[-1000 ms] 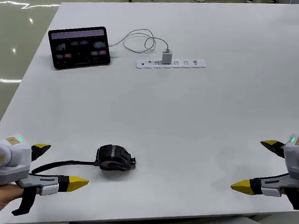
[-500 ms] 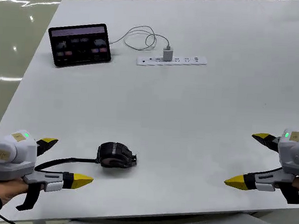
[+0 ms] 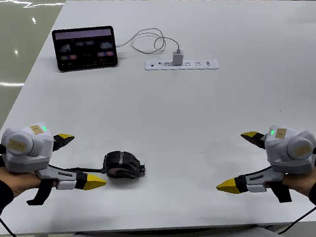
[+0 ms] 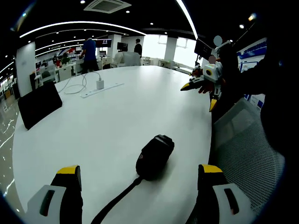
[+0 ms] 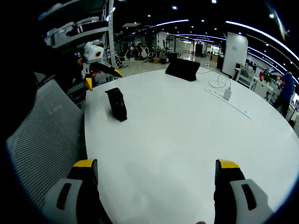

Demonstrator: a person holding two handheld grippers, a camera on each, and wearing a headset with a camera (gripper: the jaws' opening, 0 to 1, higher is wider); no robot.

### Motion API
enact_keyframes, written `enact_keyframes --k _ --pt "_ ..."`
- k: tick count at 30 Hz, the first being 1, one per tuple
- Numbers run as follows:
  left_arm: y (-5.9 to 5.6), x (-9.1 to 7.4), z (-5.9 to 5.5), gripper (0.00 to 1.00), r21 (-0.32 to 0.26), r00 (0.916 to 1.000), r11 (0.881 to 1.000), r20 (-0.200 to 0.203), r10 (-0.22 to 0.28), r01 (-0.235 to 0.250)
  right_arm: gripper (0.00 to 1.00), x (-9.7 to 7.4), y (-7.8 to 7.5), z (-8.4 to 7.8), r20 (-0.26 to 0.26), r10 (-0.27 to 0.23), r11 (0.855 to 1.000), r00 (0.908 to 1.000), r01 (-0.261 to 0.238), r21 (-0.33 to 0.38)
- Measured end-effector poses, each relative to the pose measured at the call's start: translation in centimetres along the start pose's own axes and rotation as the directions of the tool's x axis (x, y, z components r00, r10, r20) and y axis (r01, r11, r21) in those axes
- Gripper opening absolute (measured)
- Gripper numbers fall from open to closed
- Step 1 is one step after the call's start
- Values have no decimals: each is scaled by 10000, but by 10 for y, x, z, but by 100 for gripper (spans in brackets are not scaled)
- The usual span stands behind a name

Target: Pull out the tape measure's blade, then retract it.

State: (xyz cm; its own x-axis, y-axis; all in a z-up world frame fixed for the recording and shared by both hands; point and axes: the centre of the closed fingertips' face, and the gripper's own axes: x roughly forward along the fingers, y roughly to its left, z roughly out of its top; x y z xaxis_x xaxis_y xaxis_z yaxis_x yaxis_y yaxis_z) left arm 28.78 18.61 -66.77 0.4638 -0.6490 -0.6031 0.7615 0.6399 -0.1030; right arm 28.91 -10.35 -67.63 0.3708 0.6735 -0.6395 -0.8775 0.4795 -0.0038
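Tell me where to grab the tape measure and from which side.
Clamp the tape measure across its broad case, coming from the left with the open left gripper: its strap trails that way, and the blade end seems to point right.

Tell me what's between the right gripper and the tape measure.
Bare table lies between the right gripper and the tape measure, seen in the head view.
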Motion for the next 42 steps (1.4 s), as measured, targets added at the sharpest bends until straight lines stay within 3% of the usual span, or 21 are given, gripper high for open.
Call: enact_keyframes --k 11,23,32,36,38,42 --pt "-3 18 5 100 1120 9967 9914 -518 -627 682 100 23 4 18 -101 629 9973 9980 -633 -367" --pt "-13 40 6 99 1981 9813 9666 -1340 -1379 1629 100 51 15 30 -136 1115 9911 9937 -1122 -722" --pt "-24 54 11 92 2607 9630 9362 -1920 -1890 2357 99 80 39 45 51 1774 9783 9841 -1757 -1099" --pt "-36 59 12 92 2808 9453 9139 -2282 -2331 2932 98 92 50 50 -48 2046 9705 9788 -2034 -1296" --pt "-37 62 12 92 2924 9414 9073 -2410 -2358 3021 96 96 56 53 9 2301 9595 9732 -2267 -1670" --pt "-44 68 14 94 3008 9313 8944 -2566 -2583 3310 95 104 62 57 -100 2483 9513 9686 -2458 -1862"
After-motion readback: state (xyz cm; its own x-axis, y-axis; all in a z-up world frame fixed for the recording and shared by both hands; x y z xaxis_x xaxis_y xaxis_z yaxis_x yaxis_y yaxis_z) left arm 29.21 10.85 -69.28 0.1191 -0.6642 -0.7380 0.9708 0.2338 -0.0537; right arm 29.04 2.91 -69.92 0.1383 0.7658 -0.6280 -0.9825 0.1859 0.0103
